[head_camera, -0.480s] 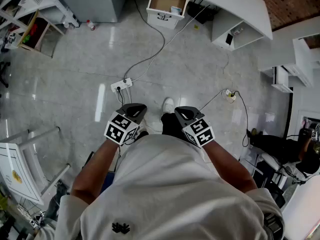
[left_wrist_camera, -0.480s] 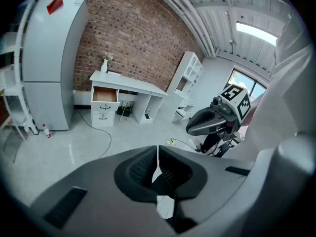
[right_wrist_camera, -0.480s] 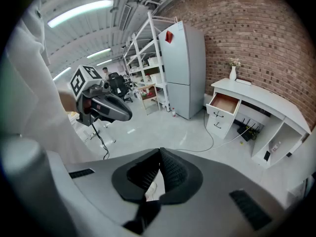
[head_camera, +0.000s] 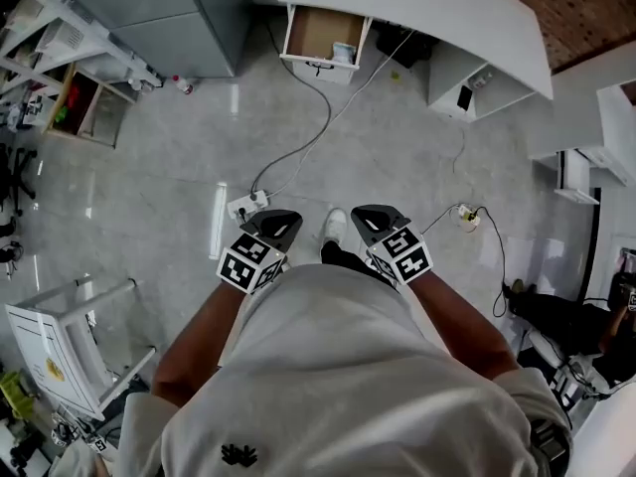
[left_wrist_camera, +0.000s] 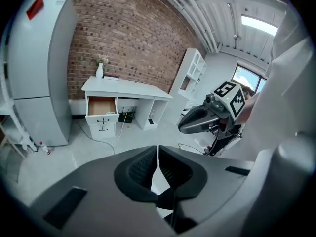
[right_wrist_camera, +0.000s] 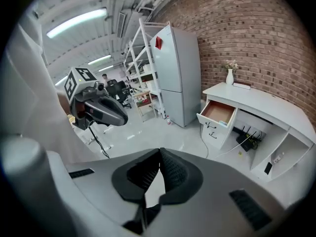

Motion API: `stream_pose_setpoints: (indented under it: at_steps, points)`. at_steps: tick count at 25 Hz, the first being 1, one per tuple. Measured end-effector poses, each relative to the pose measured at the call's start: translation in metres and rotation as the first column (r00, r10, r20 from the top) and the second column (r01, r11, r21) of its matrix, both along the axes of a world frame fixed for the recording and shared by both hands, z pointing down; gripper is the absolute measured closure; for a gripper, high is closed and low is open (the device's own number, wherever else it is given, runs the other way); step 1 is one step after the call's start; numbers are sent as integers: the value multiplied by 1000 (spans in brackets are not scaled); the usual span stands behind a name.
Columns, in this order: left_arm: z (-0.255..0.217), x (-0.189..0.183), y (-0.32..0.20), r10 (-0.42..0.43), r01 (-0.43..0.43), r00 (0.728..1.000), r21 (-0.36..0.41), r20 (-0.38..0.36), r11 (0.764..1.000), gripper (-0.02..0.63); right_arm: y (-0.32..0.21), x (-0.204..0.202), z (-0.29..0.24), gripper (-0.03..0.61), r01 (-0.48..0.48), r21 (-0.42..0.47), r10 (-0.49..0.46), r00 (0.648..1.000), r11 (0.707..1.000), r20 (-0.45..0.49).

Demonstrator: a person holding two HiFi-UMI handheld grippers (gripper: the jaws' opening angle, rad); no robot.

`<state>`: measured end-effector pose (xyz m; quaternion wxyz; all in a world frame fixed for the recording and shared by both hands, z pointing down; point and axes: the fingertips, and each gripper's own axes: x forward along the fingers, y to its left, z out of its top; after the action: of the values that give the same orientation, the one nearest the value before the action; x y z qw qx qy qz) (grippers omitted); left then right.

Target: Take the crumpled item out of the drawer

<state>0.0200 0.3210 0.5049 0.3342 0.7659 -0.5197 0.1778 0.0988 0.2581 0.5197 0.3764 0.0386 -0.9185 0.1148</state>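
Across the floor, the white desk [head_camera: 427, 8] has its drawer [head_camera: 323, 33] pulled open, and a small pale crumpled item [head_camera: 344, 51] lies at the drawer's right front corner. Both grippers are held close in front of my body, far from the drawer. The left gripper [head_camera: 283, 217] is shut with nothing between its jaws, and so is the right gripper [head_camera: 370, 213]. In the left gripper view the jaws [left_wrist_camera: 157, 149] meet at their tips, with the drawer [left_wrist_camera: 101, 106] beyond them. The right gripper view shows its jaws [right_wrist_camera: 159, 152] closed and the drawer [right_wrist_camera: 219, 112] to the right.
A power strip [head_camera: 246, 204] and a long cable [head_camera: 318, 127] lie on the floor between me and the desk. A second socket [head_camera: 465, 217] lies at the right. A grey fridge [head_camera: 189, 18] stands left of the desk, and a white rack [head_camera: 60, 336] at the near left.
The desk, drawer and power strip sit lower in the head view than before, as my view has moved towards them. Both grippers stay shut in front of my body.
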Motion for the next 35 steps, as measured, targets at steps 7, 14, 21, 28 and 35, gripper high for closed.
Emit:
stream_pose_setpoints:
  at_steps: [7,14,21,28,35]
  points:
    - [-4,-8,-126,8,-9,998,30,57,1000,584,-103,11,2,545,-39,-25,39,999,999,-2]
    - [4,-44,-234,65,-66,995,20,78,998,583,-184,13,14,488,-163,-78,161,987,984,-29]
    - [36,-116,-384,180,-180,976,-10,125,984,583,-291,-12,7,507,-360,-90,357,933,929,-45]
    - [93,-189,-537,315,-312,919,-51,236,949,583,-374,-48,13,517,-526,-88,517,849,846,-111]
    - [200,-229,-634,458,-409,834,-212,307,888,477,-399,-55,37,517,-655,-118,622,749,746,-227]
